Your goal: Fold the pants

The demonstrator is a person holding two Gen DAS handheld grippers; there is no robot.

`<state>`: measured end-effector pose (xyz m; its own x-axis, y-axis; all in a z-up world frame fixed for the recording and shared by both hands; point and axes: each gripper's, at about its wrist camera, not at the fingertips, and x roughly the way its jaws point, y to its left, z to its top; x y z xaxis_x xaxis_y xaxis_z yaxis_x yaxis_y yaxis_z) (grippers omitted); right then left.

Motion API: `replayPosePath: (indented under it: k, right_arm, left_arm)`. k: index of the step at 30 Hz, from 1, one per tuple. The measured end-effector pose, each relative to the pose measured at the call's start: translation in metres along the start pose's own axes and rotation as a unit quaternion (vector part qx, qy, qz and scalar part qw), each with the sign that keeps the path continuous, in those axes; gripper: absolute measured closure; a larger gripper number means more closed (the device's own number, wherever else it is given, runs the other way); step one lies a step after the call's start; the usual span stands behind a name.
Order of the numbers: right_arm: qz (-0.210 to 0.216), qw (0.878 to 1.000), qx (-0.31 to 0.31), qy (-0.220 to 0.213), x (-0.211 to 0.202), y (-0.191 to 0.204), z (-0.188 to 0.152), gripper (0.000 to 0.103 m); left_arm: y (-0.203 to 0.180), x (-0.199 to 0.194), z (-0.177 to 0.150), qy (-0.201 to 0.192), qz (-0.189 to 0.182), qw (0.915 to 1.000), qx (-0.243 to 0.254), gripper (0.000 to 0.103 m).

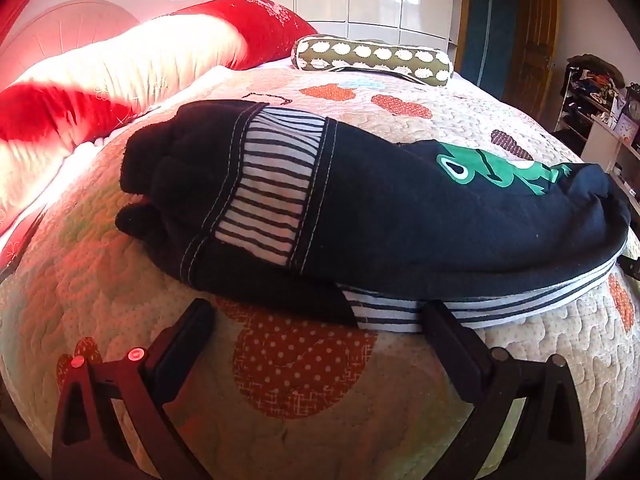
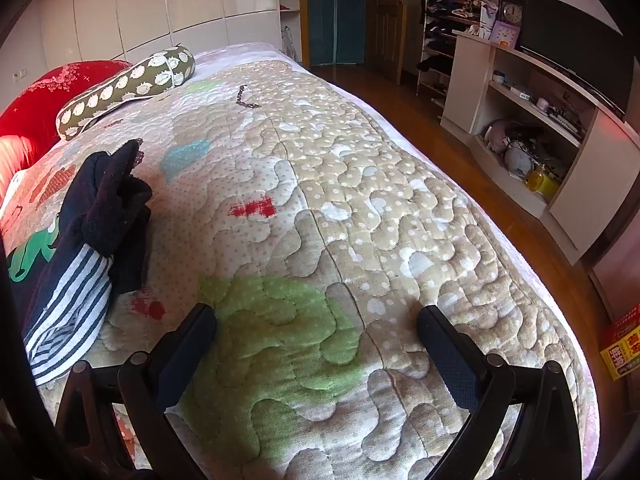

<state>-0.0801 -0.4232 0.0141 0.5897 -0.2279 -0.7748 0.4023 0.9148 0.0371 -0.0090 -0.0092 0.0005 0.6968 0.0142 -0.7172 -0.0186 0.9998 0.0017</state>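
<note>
A quilt (image 1: 280,400) covers the bed, red bedding (image 1: 120,68) and a bolster (image 1: 372,58) at its far end. Folded navy pants (image 1: 360,208) lie mid-quilt. The left gripper (image 1: 320,316), jaws apart, sits at their near striped edge; the right gripper (image 2: 318,320), jaws apart, is right of them over bare quilt.

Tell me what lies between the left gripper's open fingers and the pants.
In the left wrist view, only bare quilt separates the left gripper from the pants; its right fingertip nearly touches the striped waistband.

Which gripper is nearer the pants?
Left. The left gripper, open, sits at the striped hem of the pants; the right gripper, open, hovers over bare quilt beside them.
</note>
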Motion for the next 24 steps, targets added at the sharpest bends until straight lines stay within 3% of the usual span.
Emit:
replayPosePath:
  k: [24]
  right_arm:
    - [0.007, 1.0, 0.004, -0.011, -0.0038, -0.0006, -0.0043, 0.0]
  left_arm:
    - [0.0012, -0.0019, -0.0019, -0.01, -0.011, 0.9999, -0.009, 0.0]
